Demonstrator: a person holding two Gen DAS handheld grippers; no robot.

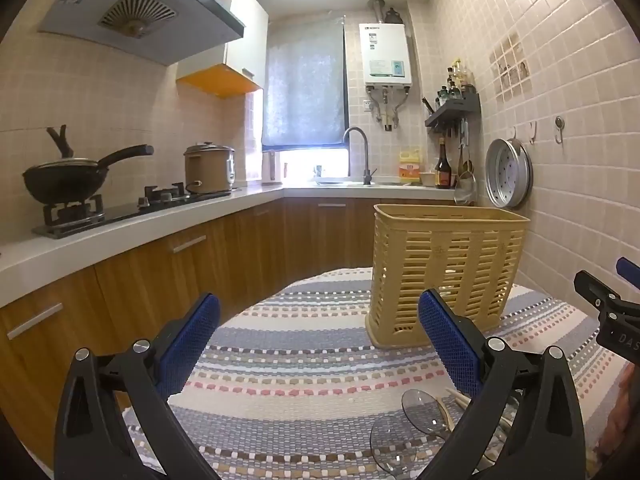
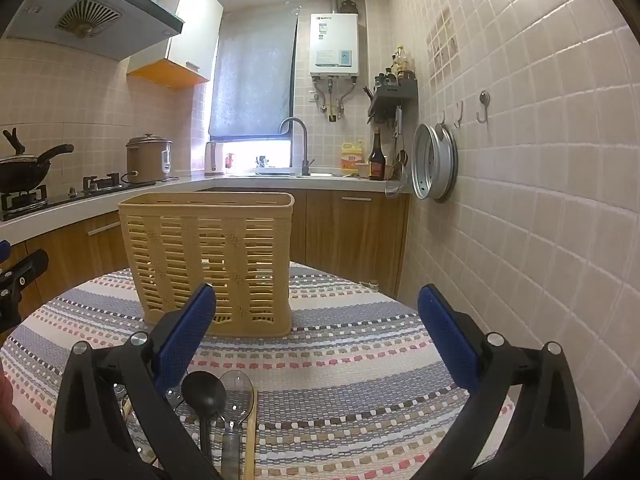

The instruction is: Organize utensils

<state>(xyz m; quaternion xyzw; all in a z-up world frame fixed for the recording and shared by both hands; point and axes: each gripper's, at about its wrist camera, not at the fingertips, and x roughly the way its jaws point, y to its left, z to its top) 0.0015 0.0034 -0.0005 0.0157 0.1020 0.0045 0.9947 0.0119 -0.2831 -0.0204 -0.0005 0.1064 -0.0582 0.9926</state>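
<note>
On the striped tablecloth ahead of you stands the yellow slatted utensil basket, upright and towards the far edge. Your left gripper is spread wide with nothing between its blue pads — the same goes for your right gripper. Near you lie the utensils: a black spoon, a clear spoon just beside it, and wooden chopsticks alongside, all loose on the cloth, well apart from the basket.
</note>
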